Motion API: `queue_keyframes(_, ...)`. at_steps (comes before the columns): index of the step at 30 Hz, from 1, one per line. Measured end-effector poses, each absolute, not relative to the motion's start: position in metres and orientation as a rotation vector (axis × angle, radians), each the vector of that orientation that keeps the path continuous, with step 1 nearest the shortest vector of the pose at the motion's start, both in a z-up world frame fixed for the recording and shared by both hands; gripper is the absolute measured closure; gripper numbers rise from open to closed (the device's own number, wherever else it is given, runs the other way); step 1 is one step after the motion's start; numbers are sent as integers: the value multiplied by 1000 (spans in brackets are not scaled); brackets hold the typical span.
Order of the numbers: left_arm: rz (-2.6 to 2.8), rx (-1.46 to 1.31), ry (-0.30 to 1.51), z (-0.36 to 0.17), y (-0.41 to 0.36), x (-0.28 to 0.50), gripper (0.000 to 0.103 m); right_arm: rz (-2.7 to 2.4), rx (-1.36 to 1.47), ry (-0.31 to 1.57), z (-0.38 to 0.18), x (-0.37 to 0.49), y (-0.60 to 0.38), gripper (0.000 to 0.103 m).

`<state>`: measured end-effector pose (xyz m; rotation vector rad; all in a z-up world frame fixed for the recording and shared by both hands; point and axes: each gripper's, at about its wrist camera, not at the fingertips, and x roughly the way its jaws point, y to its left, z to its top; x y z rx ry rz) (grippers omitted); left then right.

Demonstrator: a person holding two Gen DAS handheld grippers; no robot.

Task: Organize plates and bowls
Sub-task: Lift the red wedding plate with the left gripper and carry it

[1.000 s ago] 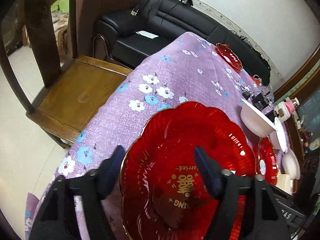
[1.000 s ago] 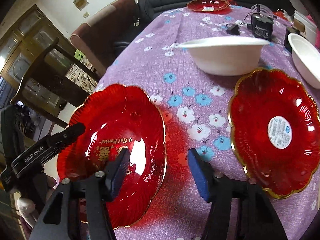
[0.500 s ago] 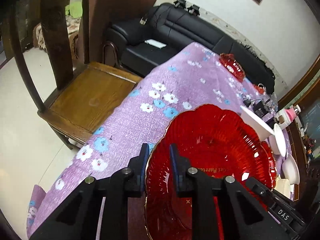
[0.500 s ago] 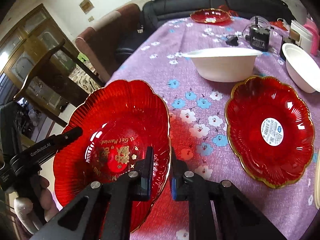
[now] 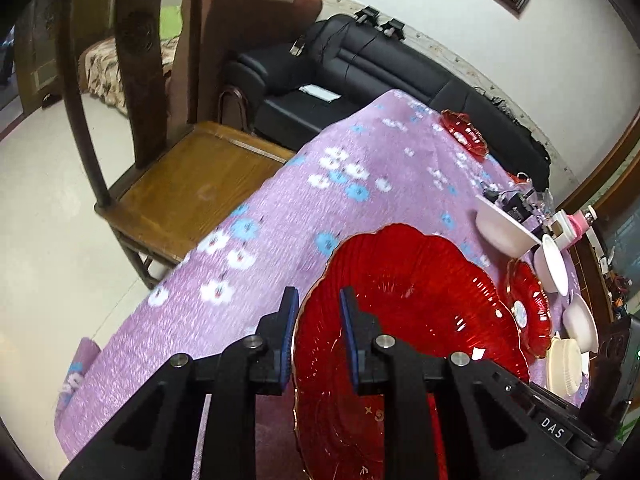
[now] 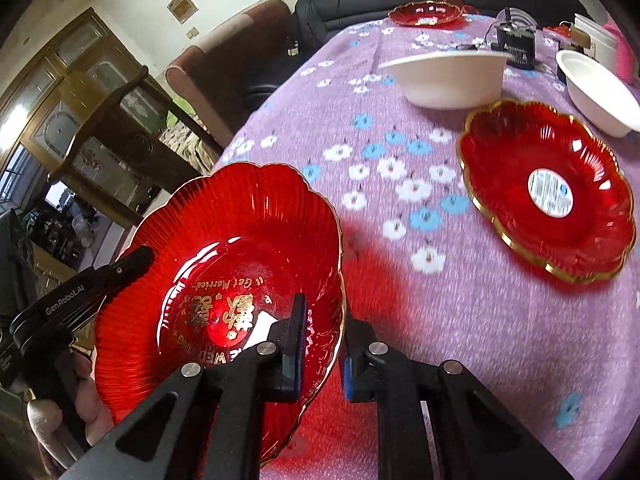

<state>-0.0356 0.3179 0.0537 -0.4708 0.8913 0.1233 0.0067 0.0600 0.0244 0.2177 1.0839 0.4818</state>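
A red scalloped plate with gold lettering [image 6: 236,264] is held above the purple flowered tablecloth [image 6: 400,208]. My right gripper [image 6: 322,344] is shut on its near right rim. My left gripper [image 5: 316,332] is shut on its opposite rim; the plate also shows in the left wrist view [image 5: 408,312]. A second red plate with a white sticker [image 6: 548,188] lies on the cloth to the right. A white bowl [image 6: 444,76] stands behind it, another white bowl [image 6: 600,92] at far right. A third red plate [image 6: 426,14] sits at the table's far end.
A black power adapter with cables [image 6: 516,46] lies near the bowls. More white bowls [image 5: 580,320] stand at the right in the left wrist view. A wooden chair [image 5: 180,184] stands by the table's left edge. A black sofa [image 5: 360,64] is behind the table.
Both grippers closed from open onto opposite rims of the lettered red plate, and it has risen off the cloth and tilted.
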Motion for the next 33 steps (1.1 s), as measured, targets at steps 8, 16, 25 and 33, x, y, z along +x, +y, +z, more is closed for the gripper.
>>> queue_keyframes(8,127,-476,915,38,314,-42,83,472,235,1095,17,4,56,87)
queue_keyframes(16,122,-480,899,39,310,-45,83,465,243,1097,14,3,49,87)
queue_keyframes(25,131,-471,895,40,311,-35,83,465,215,1075,16,8,53,87)
queue_keyframes(33,147,-472,907,31,315,-26,83,456,196,1074,9,14,59,88)
